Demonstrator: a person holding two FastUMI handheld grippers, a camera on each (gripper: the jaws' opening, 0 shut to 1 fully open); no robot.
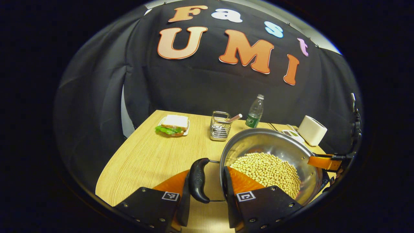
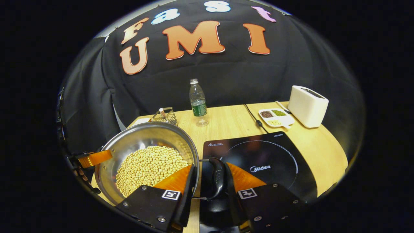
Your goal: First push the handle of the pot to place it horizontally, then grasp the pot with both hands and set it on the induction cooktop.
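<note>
Left gripper [image 1: 207, 194]: its two fingers sit either side of the pot's black side handle [image 1: 199, 184], closed against it. In the right gripper view, the right gripper [image 2: 210, 191] is likewise closed on the opposite black handle [image 2: 217, 181].

The pot [image 2: 129, 142], a steel bowl-shaped vessel holding pale soybeans [image 2: 147, 168], is between the two grippers. Whether it rests on the wooden table [image 1: 145, 158] or is lifted clear cannot be told. It stands just left of the black induction cooktop [image 2: 258, 158], not over its cooking ring.

Beyond the pot, in the left gripper view: a wire basket [image 1: 220, 126], a sandwich on a plate [image 1: 173, 125], a plastic bottle [image 1: 255, 111]. Far right, in the right gripper view: a divided dish of beans [image 2: 275, 117] and a white toaster [image 2: 307, 105].
</note>
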